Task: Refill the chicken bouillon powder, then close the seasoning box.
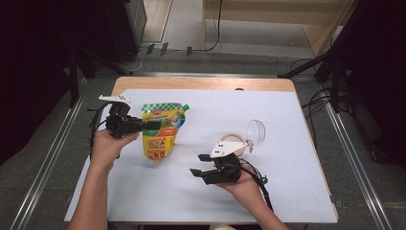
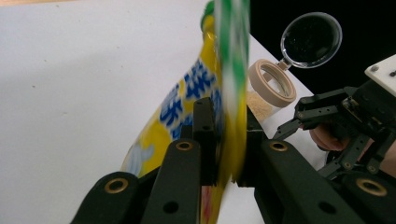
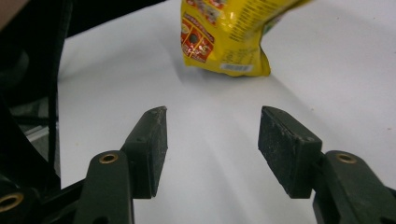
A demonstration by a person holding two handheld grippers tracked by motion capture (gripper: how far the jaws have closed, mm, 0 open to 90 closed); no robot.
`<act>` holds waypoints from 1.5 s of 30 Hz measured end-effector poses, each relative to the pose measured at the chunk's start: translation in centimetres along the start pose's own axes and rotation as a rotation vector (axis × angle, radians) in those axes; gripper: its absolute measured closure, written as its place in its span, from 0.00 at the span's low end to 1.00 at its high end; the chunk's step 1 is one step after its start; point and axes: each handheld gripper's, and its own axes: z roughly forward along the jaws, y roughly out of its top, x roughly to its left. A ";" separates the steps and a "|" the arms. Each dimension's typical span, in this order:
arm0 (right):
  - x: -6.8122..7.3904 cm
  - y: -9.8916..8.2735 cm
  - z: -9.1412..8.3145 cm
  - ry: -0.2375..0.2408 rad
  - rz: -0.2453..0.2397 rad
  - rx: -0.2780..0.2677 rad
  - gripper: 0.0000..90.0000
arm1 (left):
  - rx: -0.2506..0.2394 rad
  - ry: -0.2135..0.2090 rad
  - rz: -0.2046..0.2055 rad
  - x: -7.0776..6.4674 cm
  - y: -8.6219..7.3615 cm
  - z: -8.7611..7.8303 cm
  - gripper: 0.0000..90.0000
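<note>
A yellow and green snack pouch [image 1: 163,129] stands tilted on the white table cover [image 1: 268,105], its bottom resting on the sheet. My left gripper [image 1: 155,124] comes in from the left and is shut on the pouch's upper side. In the left gripper view the two black jaws [image 2: 229,116] pinch the pouch's [image 2: 187,98] thin edge between them. My right gripper [image 1: 196,165] hovers low at centre right, jaws pointing left toward the pouch. Its pads [image 3: 212,135] stand apart with nothing between them, and the pouch's bottom [image 3: 224,32] lies ahead.
A small open jar [image 1: 234,143] with a beige rim and a clear hinged lid [image 1: 256,132] stands just behind the right hand; the jar [image 2: 271,84] holds pale grains. The wooden table edge [image 1: 201,82] runs along the back. Dark stands and cables flank the table.
</note>
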 end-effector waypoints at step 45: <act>-0.4 -0.3 -4.2 -0.049 0.031 0.046 0.52 | -0.118 0.119 -0.002 -0.7 2.3 -5.7 0.58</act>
